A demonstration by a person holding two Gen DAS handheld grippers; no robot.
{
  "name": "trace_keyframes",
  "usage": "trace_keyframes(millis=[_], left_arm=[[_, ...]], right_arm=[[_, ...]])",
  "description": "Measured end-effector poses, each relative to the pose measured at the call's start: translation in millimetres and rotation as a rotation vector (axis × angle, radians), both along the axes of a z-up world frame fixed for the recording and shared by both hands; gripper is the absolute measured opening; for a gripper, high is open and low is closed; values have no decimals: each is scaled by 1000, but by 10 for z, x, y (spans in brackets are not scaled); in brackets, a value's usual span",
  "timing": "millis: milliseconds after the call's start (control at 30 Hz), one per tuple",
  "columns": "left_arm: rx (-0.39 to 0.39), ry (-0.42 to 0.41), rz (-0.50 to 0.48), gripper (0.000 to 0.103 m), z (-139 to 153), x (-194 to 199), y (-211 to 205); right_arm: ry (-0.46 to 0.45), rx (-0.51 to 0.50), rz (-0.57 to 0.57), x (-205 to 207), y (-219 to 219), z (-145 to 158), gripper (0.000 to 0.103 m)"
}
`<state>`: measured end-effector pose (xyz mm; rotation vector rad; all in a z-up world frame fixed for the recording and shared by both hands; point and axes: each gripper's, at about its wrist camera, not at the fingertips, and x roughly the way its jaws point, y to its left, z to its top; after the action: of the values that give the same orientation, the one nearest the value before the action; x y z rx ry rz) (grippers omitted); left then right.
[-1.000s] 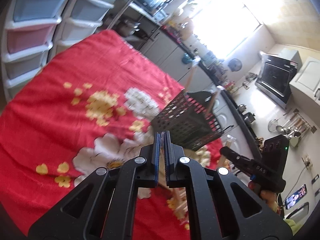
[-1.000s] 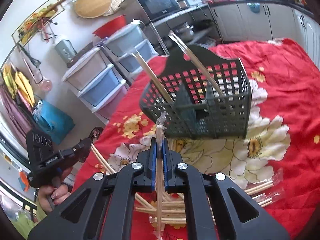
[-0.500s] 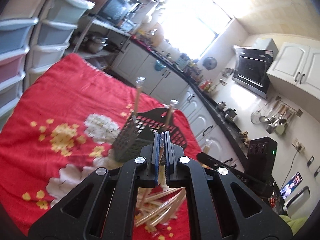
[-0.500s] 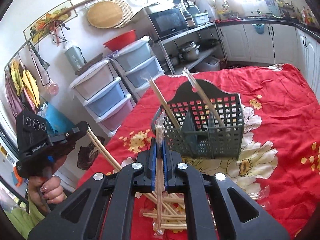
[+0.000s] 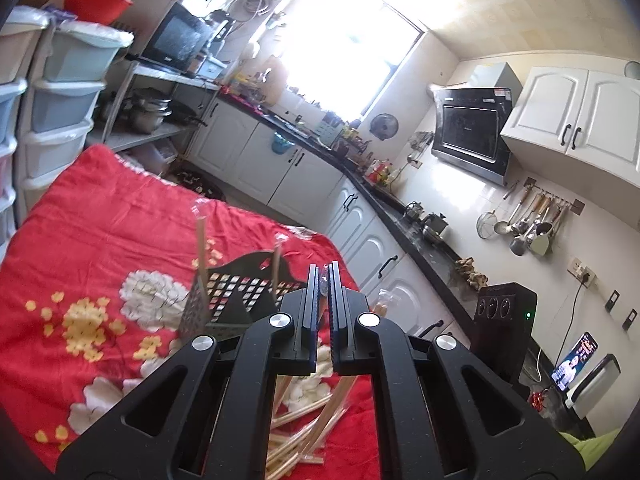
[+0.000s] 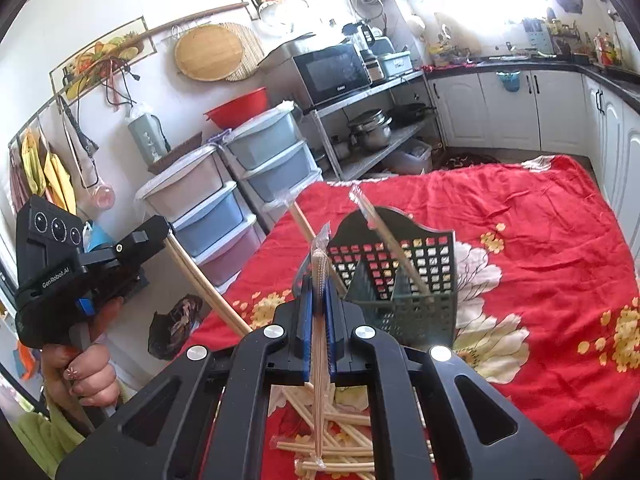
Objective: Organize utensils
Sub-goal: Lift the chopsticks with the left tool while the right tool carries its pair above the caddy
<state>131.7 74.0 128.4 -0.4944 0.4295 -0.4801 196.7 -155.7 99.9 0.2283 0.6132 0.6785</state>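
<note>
Chopsticks, wrapped, are being carried: right fingers (image 6: 318, 300) are clamping one pair (image 6: 319, 344), left fingers (image 5: 323, 304) another (barely visible); next, tipping each into the basket (image 6: 394, 292) just ahead.

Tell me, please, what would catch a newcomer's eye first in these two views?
The red floral cloth fills the table, with a dark mesh utensil basket standing on it, two wrapped chopstick pairs leaning inside. The right gripper is shut on a wrapped chopstick pair above a loose pile.

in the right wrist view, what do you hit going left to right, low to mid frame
left gripper shut on a wrapped chopstick pair → right gripper shut on a wrapped chopstick pair → dark mesh utensil basket → yellow flower print on the red cloth
</note>
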Motion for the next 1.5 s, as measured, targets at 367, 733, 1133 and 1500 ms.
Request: trace_keyframes(millis=[367, 733, 1133, 1500], left_arm=[[28, -69, -28, 2, 308, 188, -234], [64, -159, 3, 2, 666, 305, -321], [105, -218, 58, 2, 978, 464, -306], [131, -211, 103, 2, 923, 622, -280]], right_arm=[[-122, -3, -47, 49, -87, 349, 6], [-253, -9, -100, 182, -137, 683, 6], [-412, 2, -168, 344, -215, 1075, 6], [-491, -45, -197, 531, -134, 1072, 6]])
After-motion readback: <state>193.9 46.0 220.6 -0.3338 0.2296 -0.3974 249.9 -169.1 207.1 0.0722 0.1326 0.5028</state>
